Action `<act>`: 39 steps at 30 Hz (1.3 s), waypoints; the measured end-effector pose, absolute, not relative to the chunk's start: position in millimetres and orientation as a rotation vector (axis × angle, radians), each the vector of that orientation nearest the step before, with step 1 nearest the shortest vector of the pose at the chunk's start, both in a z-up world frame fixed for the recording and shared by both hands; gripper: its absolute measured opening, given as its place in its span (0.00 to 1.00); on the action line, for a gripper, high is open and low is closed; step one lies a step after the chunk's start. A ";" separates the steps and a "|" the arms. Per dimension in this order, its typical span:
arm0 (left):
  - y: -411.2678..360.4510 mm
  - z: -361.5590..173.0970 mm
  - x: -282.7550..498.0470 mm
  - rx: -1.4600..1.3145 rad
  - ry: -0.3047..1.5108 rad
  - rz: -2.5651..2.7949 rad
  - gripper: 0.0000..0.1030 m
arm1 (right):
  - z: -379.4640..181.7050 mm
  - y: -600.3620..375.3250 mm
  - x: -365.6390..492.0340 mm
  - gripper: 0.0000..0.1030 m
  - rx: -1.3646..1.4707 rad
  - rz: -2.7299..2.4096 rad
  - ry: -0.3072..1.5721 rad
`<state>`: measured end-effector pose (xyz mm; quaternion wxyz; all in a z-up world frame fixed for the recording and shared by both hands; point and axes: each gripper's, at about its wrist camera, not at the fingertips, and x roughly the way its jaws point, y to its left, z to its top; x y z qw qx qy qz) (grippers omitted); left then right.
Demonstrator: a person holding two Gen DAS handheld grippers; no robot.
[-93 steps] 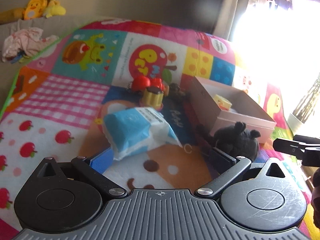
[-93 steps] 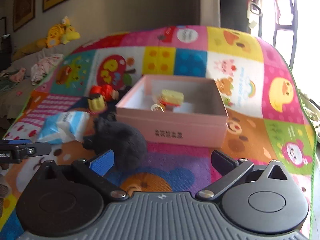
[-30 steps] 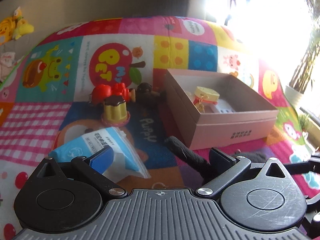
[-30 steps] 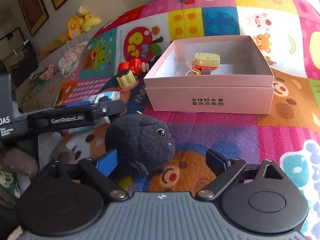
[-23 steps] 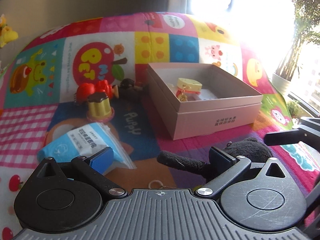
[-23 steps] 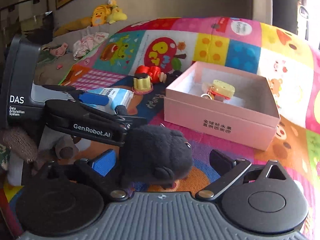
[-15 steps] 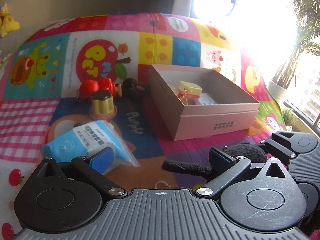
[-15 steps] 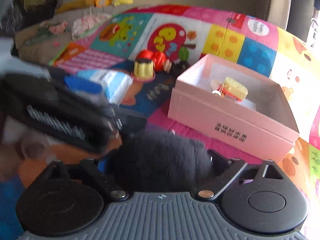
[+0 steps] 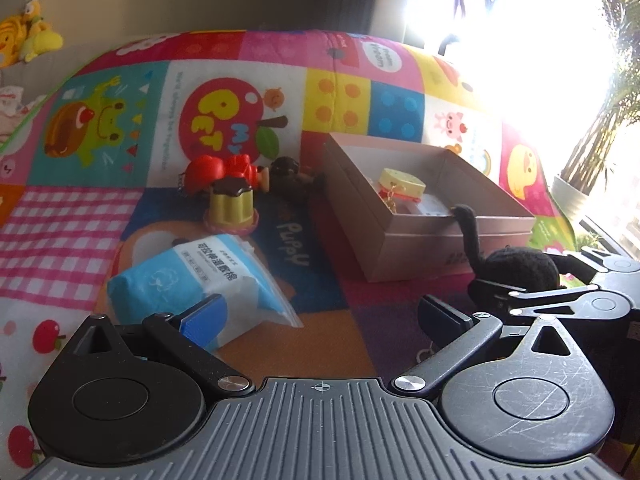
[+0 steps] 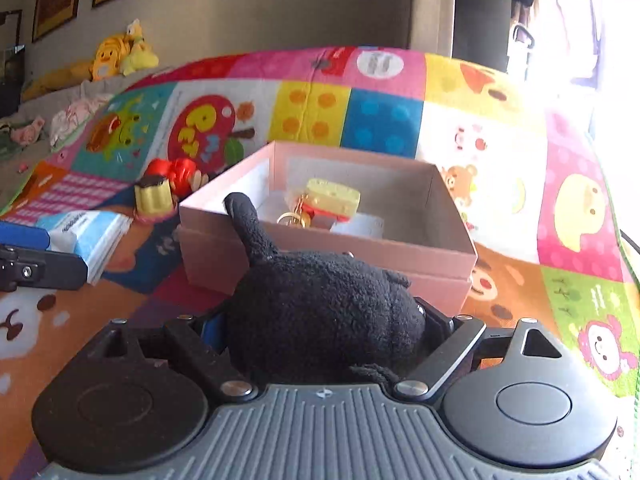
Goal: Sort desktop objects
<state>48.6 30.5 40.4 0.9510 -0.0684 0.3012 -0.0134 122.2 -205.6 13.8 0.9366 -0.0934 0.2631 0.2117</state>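
On the mat (image 10: pixel 384 116): pink box (image 10: pixel 328 258), tissue pack (image 9: pixel 192 276).
Right gripper (image 10: pixel 320 332): clamped on black plush toy (image 10: pixel 320 312) (one limb sticks up), just before the box.
Left gripper (image 9: pixel 320 316): fingers apart, holding nothing.

Right gripper (image 10: pixel 320 332) clamped black plush (image 10: pixel 320 312), near pink box (image 10: pixel 424 256). Left gripper (image 9: pixel 320 316) gaped wide, held nothing.

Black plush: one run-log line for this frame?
right gripper shut on black plush | left gripper open, empty | pink box ahead, open
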 end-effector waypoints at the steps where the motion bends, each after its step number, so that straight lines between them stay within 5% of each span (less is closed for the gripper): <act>1: 31.6 38.7 47.2 -0.136 0.617 -0.023 1.00 | 14.2 -208.3 120.7 0.89 -0.191 0.436 0.544; 4: 33.2 37.9 38.2 -0.093 0.592 0.017 1.00 | 14.7 -217.4 111.1 1.00 -0.218 0.413 0.541; 9: 37.1 48.6 27.2 0.076 0.467 0.135 1.00 | 14.5 -234.7 89.7 1.00 -0.201 0.392 0.541; 19: 92.9 33.8 63.5 -0.093 0.633 0.145 1.00 | 14.9 -244.7 80.9 1.00 -0.126 0.375 0.565; 39: 28.2 21.8 94.2 -0.013 0.652 0.060 1.00 | 2.9 -235.4 97.3 1.00 -0.130 0.398 0.729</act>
